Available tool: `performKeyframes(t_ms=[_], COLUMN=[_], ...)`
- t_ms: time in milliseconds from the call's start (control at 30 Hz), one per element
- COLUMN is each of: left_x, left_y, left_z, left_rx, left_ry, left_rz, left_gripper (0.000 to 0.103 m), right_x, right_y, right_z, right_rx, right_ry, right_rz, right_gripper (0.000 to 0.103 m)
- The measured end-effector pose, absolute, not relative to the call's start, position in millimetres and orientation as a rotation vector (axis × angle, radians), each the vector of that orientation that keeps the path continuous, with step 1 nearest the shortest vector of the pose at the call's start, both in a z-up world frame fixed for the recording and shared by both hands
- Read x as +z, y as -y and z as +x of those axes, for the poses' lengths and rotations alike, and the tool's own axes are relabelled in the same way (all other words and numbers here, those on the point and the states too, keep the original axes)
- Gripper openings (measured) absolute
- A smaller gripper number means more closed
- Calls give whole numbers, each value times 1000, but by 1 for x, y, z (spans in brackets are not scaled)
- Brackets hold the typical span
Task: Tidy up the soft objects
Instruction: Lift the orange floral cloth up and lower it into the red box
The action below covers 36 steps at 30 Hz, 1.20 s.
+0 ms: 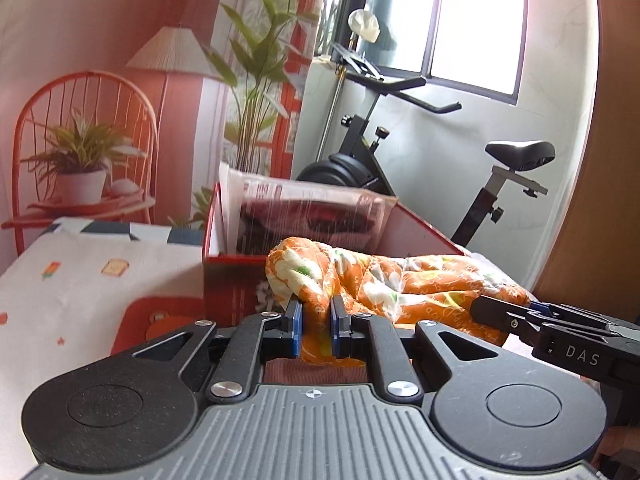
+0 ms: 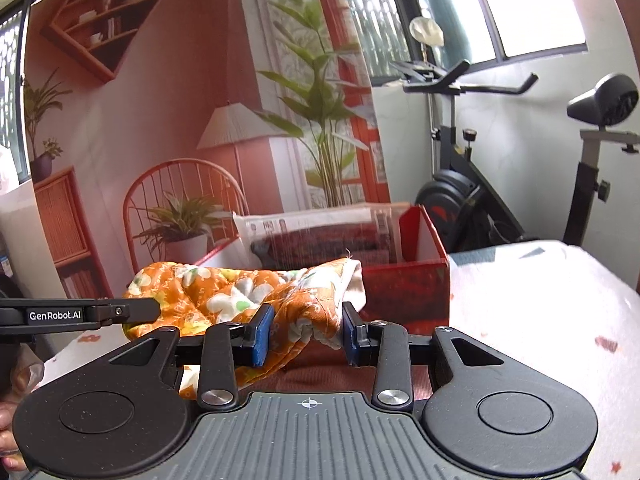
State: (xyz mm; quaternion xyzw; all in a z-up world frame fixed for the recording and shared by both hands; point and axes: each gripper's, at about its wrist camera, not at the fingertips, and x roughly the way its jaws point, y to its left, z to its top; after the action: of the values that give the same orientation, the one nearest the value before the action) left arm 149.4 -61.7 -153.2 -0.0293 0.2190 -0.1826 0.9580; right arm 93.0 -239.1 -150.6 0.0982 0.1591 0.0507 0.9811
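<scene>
An orange floral quilted cloth (image 1: pixel 384 280) hangs bunched between both grippers, just in front of a red box (image 1: pixel 236 280). My left gripper (image 1: pixel 316 326) is shut on the cloth's left end. My right gripper (image 2: pixel 306 334) is shut on the cloth's right end (image 2: pixel 308 308). The right gripper's arm also shows at the right of the left wrist view (image 1: pixel 560 332). The left gripper's arm shows at the left of the right wrist view (image 2: pixel 80 314). The red box (image 2: pixel 404 288) holds a plastic-wrapped dark red item (image 2: pixel 320 236).
A white patterned cloth covers the table (image 1: pixel 80 280) under the box, also seen in the right wrist view (image 2: pixel 540 300). An exercise bike (image 1: pixel 400 152) stands behind the table by the window. A printed room backdrop (image 2: pixel 180 120) fills the wall behind.
</scene>
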Motion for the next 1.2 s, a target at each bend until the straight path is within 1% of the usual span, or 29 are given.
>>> performKeyframes(t_ms=[400,667,733,867,1200], left_x=[-109,-108,-114,-132,-161], left_y=[68,85,88,90,92], left_z=[206,259,275,303,333], left_rx=[-361,-322,-311,-320,-329], left_ry=[-403,-386,-413,-530,-708], left_rz=[-90,-13,0,1,49], left_gripper=[14,14,14,14,16], right_x=[-103,-107,-113,-129,-167], right_y=[245,248,246,244,244], right_z=[161,232,250,276,304], right_rx=[116,80,68,46,7], right_ry=[-258,-277,-298,-374,-548], right_rz=[184,157,146,137,164], right_gripper=[32,32,32,32,32])
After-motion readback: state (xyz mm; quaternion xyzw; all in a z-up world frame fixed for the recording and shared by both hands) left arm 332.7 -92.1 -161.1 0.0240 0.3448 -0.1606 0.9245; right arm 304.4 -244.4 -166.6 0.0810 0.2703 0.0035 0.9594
